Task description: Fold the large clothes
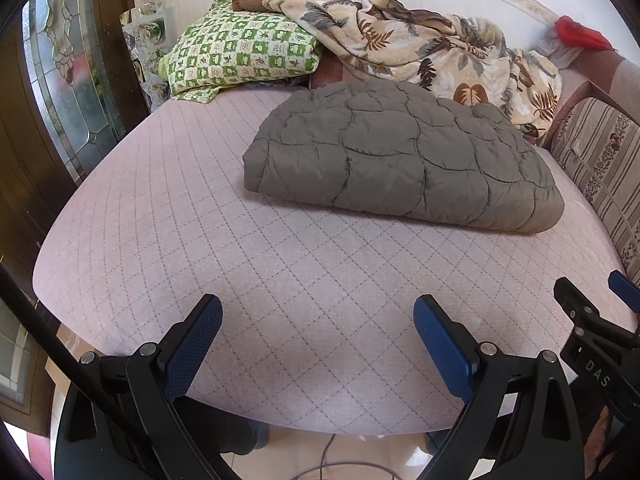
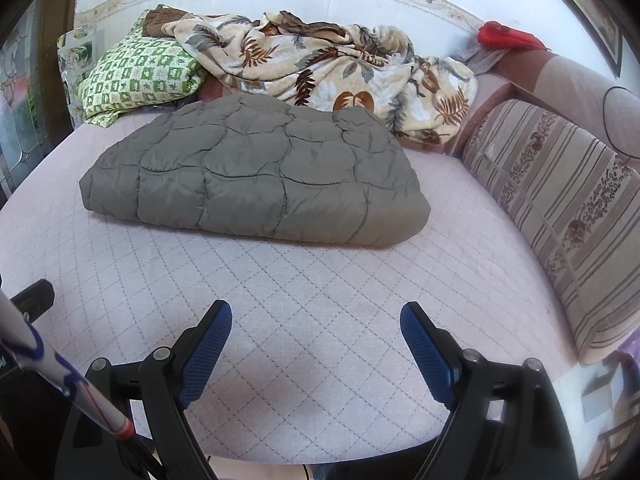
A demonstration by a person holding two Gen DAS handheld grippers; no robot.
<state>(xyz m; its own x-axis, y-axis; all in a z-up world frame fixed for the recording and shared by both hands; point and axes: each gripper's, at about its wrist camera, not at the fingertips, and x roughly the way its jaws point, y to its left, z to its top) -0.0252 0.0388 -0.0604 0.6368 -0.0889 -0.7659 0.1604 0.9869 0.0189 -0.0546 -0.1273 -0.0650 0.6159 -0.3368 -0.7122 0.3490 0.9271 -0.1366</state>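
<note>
Both hand-held grippers, left [image 1: 318, 326] and right [image 2: 316, 326], gape empty; the quilted grey coat [image 1: 400, 152] (seemingly folded) wants only squaring on the bed [image 1: 160, 200]

The folded grey quilted garment [image 1: 400, 156] shows only its top layer; which kind of garment it is, and where sleeves or collar lie, cannot be told. Behind it the leaf-print blanket [image 1: 420, 44] hides part of the green checked pillow [image 1: 240, 52] and whatever brown fabric lies under it. The red thing [image 2: 506, 36] at the far right is too small to identify. The bed [image 2: 320, 320] runs out under the near edge.
</note>
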